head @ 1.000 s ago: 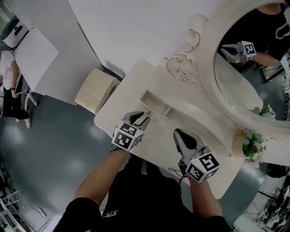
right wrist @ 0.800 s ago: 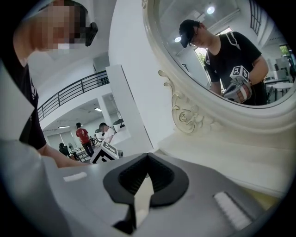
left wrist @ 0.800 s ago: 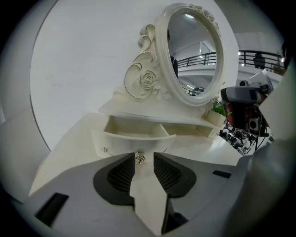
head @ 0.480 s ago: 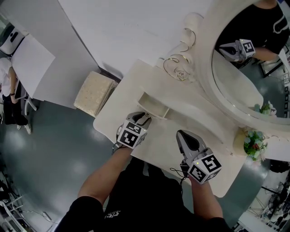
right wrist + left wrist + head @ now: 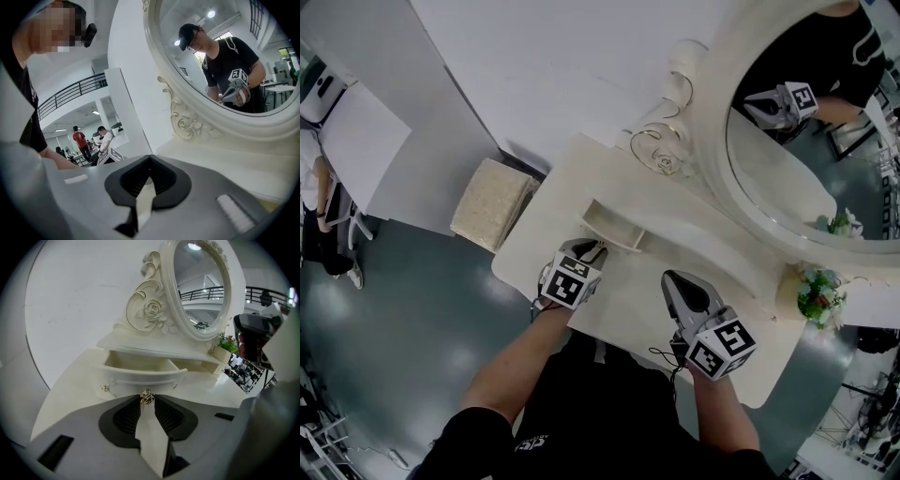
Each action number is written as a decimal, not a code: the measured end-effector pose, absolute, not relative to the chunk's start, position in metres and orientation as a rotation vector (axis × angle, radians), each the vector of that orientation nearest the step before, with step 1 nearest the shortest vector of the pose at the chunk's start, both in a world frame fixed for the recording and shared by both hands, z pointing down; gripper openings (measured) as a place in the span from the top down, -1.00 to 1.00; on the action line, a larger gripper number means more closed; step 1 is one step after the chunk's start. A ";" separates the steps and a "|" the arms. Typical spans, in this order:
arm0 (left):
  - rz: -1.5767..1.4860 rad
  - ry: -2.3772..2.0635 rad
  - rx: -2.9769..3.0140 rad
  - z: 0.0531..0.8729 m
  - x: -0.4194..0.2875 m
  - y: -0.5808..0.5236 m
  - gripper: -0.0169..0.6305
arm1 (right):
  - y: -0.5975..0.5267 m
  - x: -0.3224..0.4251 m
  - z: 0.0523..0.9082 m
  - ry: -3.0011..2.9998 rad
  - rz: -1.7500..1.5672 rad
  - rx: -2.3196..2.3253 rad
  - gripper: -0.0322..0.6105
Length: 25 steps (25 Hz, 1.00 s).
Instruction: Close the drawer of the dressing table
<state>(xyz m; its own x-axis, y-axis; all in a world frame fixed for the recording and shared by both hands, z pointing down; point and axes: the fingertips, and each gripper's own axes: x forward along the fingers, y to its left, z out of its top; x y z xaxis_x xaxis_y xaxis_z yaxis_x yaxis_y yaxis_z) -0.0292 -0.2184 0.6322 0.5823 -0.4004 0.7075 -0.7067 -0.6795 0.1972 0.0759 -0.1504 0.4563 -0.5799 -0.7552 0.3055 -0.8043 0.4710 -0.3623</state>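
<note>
The small cream drawer (image 5: 614, 228) of the dressing table (image 5: 647, 291) stands pulled out under the mirror shelf, and its inside (image 5: 140, 363) looks empty. My left gripper (image 5: 592, 249) is right at the drawer front. In the left gripper view its jaws (image 5: 147, 398) are closing with the drawer's gold knob (image 5: 147, 398) between the tips, and a thin gap still shows on each side. My right gripper (image 5: 680, 281) hovers over the tabletop to the right, away from the drawer. Its jaws (image 5: 150, 158) are shut with nothing between them.
A large oval mirror (image 5: 787, 141) in a carved frame rises behind the drawer. A flower pot (image 5: 814, 295) sits at the table's right end. A padded stool (image 5: 492, 203) stands on the floor to the left. A second small knob (image 5: 105, 388) is left of the gripped area.
My left gripper has sunk a little towards the drawer front and its jaws have narrowed round the knob. The right gripper has stayed in place.
</note>
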 end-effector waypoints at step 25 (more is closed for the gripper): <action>0.950 -0.815 2.405 0.628 -0.010 -0.259 0.64 | -0.151 0.094 0.450 -2.557 0.731 1.510 0.87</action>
<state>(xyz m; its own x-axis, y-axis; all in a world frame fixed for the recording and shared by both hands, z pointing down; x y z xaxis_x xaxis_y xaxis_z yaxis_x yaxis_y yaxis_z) -0.0097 -0.2590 0.6280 0.5933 -0.3629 0.7185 -0.6553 -0.7362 0.1692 0.0944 -0.1507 0.4501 -0.5097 -0.8045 0.3050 -0.8441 0.3990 -0.3582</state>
